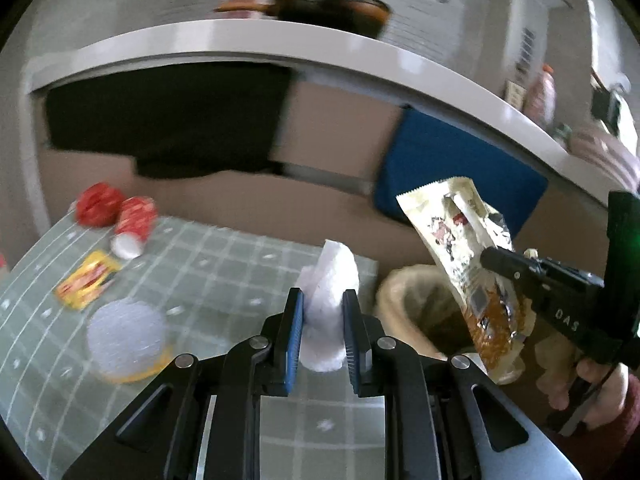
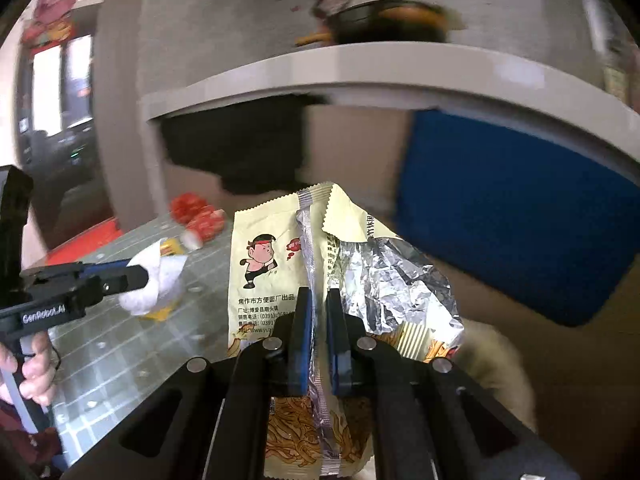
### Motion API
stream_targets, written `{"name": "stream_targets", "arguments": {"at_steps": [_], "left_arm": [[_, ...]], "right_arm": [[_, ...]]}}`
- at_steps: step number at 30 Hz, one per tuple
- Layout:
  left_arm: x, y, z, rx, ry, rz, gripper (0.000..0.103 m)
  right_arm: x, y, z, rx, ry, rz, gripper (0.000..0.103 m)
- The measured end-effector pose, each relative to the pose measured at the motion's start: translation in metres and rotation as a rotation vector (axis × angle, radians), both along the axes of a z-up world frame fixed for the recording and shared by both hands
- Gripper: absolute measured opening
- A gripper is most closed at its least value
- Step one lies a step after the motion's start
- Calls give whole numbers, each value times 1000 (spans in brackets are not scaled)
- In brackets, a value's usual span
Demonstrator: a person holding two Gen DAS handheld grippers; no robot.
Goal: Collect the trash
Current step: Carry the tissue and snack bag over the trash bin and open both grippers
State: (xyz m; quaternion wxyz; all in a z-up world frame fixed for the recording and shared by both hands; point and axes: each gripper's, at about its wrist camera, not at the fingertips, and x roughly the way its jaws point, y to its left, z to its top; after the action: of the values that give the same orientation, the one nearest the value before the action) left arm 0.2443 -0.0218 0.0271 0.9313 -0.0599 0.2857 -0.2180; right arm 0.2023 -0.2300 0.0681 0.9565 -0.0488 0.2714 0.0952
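My left gripper (image 1: 322,300) is shut on a crumpled white tissue (image 1: 329,280), held above the green checked tablecloth (image 1: 208,264). The right wrist view shows the same tissue (image 2: 156,284) in that gripper (image 2: 138,274) at the left. My right gripper (image 2: 319,300) is shut on a yellow snack wrapper (image 2: 272,264) with a cartoon figure and a torn foil side. In the left wrist view that wrapper (image 1: 460,248) hangs over a beige bin (image 1: 412,304) beside the table, with the right gripper (image 1: 490,258) pinching it from the right.
On the cloth lie a red-and-white cup on its side (image 1: 134,224), a red crumpled piece (image 1: 98,204), a small yellow-red packet (image 1: 86,282) and a round white lidded tub (image 1: 128,336). A white counter (image 1: 280,40) with a dark pan (image 1: 332,8) runs behind; a blue panel (image 1: 452,168) hangs below.
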Motion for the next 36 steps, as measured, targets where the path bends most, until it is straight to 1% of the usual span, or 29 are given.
{"name": "stream_targets", "arguments": {"at_steps": [3, 6, 9, 11, 15, 21, 28, 36], "left_arm": [[7, -37, -1, 22, -2, -55, 20], [15, -63, -4, 30, 12, -93, 20], [20, -92, -10, 47, 18, -138, 20], [22, -106, -15, 55, 21, -160, 20], [29, -123, -26, 61, 47, -183, 20], [35, -137, -35, 77, 67, -197, 20], [39, -146, -39, 83, 82, -198, 20], [43, -160, -41, 86, 87, -221, 20]], "right_arm": [[-2, -35, 1, 0, -5, -76, 7], [-5, -65, -2, 2, -5, -128, 7], [-10, -77, -6, 5, -10, -172, 7], [-15, -96, -10, 21, -6, -205, 7], [-18, -115, -17, 40, 7, -246, 7], [-8, -113, -23, 54, 19, -268, 7], [0, -113, -33, 37, 43, -288, 8], [5, -120, -42, 59, 67, -304, 8]]}}
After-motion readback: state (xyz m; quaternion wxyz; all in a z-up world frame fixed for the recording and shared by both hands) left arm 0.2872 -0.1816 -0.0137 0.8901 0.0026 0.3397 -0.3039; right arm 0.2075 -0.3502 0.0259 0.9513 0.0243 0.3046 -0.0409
